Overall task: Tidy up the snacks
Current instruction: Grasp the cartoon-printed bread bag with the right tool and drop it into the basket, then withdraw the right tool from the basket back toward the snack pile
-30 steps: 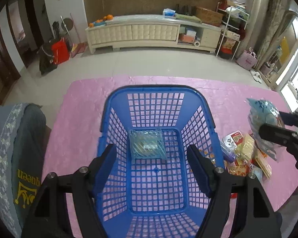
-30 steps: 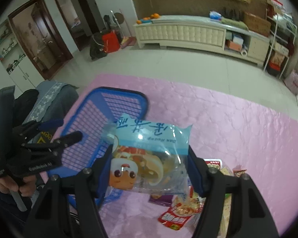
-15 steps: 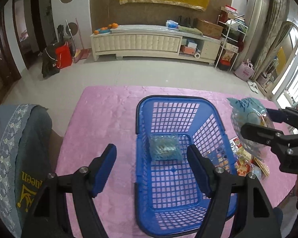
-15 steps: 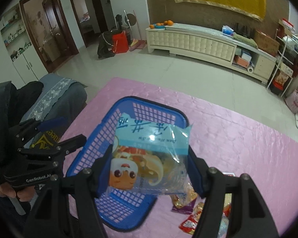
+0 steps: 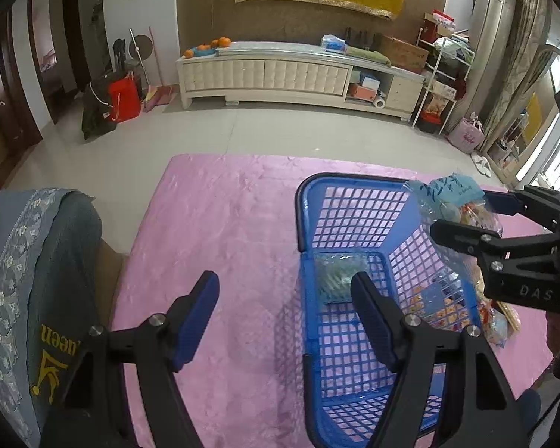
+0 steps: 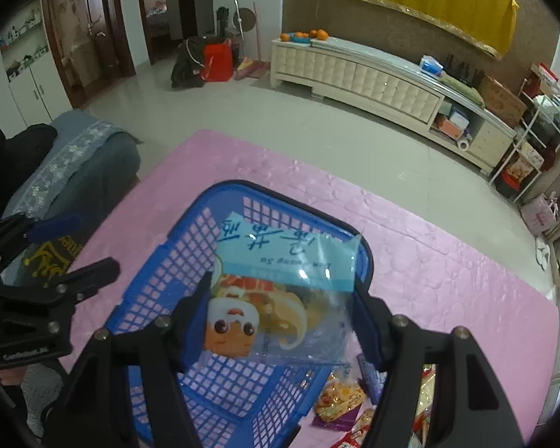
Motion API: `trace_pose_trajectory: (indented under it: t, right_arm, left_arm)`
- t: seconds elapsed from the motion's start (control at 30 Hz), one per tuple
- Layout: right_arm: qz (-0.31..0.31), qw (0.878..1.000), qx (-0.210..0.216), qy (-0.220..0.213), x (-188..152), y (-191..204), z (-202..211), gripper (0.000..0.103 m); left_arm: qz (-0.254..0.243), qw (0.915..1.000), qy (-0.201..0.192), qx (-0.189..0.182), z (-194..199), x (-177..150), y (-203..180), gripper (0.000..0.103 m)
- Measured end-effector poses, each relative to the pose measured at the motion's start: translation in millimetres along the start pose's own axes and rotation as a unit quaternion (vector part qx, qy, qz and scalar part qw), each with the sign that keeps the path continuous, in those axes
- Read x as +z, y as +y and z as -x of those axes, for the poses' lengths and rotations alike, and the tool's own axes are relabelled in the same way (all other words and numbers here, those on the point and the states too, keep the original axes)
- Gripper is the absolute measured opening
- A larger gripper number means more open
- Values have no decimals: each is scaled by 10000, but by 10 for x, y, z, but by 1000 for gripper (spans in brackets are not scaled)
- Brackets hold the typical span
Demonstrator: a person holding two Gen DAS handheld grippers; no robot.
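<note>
- While a second ago our right hand-held gripper [image 6: 280,321] carried the bun bag [image 6: 280,291] beside the basket [image 6: 190,261], it now holds the bag over the basket's open top; both pads pinch the bag's sides.
- That puts us, as we judge it, one release away from adding this snack, since the bag hangs above the rim and not yet inside.
- Our left hand-held gripper [image 5: 283,313] has drifted off the basket toward its left side; its jaws stand spread with nothing between them, one finger over the bare pink desk [image 5: 220,231], the other over the basket's near left wall.
- One packet [image 5: 336,276] already lies on the basket floor near the far wall, so we have room beside it.
- More snacks [image 6: 339,399] lie in a heap on the desk just right of the basket, waiting.
- In the way: from the left view the bag sits close to the basket's far right corner, so a drop too far right could catch the rim [image 5: 354,179] or fall outside.
- A grey cloth [image 5: 37,268] with yellow lettering hangs at the desk's left edge, well apart from the work.
- The left hand-held gripper stays clear of the drop path.
</note>
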State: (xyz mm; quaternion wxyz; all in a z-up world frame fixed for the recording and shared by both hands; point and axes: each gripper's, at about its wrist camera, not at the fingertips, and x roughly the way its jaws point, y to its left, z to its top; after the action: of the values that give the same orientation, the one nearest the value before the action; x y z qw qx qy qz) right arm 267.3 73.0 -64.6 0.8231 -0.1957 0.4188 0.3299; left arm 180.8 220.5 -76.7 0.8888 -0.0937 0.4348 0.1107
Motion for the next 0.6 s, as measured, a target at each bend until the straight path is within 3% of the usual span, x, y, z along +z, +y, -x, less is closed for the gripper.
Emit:
trace_pose_trajectory:
  t: [0.13, 0.23, 0.4, 0.6]
  right_arm:
    - [67, 9999, -60, 115, 21, 39, -149, 71]
    - [242, 9987, -415, 144, 43, 80, -253, 72]
    - [-56, 9986, -511, 151, 7, -69, -284, 93]
    - [-106, 9988, -482, 35, -146, -188, 6, 96]
  left_arm:
    - [91, 10000, 33, -8, -38, -6, 42, 71]
    - [104, 9999, 20, -17, -21, -11, 34, 71]
    - [4, 10000, -18, -16, 45, -33, -18, 71]
    - [-187, 9998, 10, -13, 141, -93, -182, 71]
